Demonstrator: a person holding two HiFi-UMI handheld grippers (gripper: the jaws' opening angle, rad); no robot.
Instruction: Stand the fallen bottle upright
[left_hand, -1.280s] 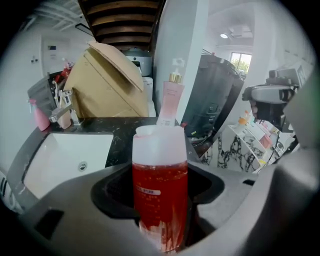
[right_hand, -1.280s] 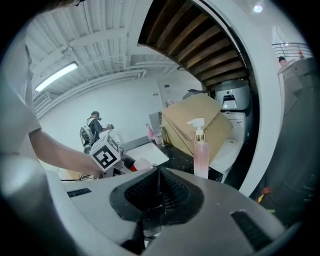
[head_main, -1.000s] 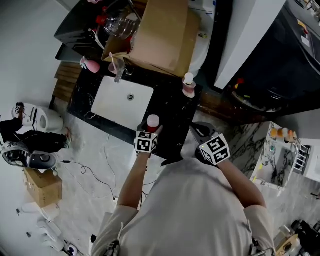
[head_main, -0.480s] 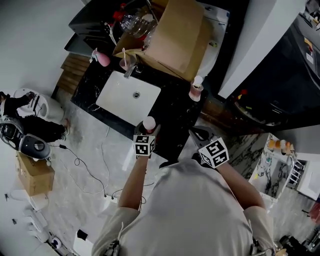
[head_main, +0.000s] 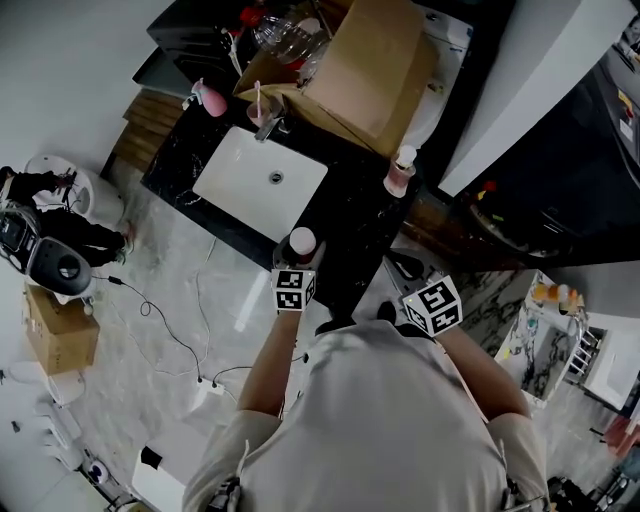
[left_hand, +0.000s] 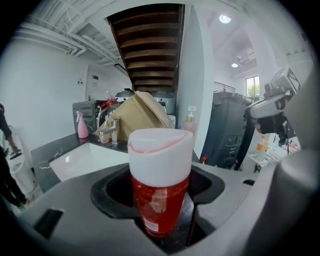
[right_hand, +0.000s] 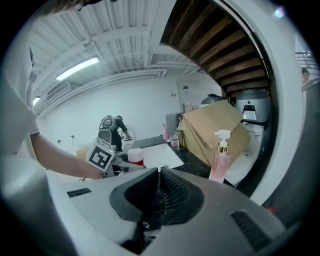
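Swung nearer upright: red bottle (left_hand: 159, 202) (white cap (left_hand: 160, 152)) clamped in left claw (head_main: 298, 264); right claw (right_hand: 157, 192) closed.

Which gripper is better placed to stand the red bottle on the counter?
Left. The left gripper holds the red bottle in its jaws, cap up, at the black counter; the right gripper is shut and empty.

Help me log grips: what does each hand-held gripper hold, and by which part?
Left hand-held gripper: the red bottle, by its body below the white cap. Right hand-held gripper: shut, empty.
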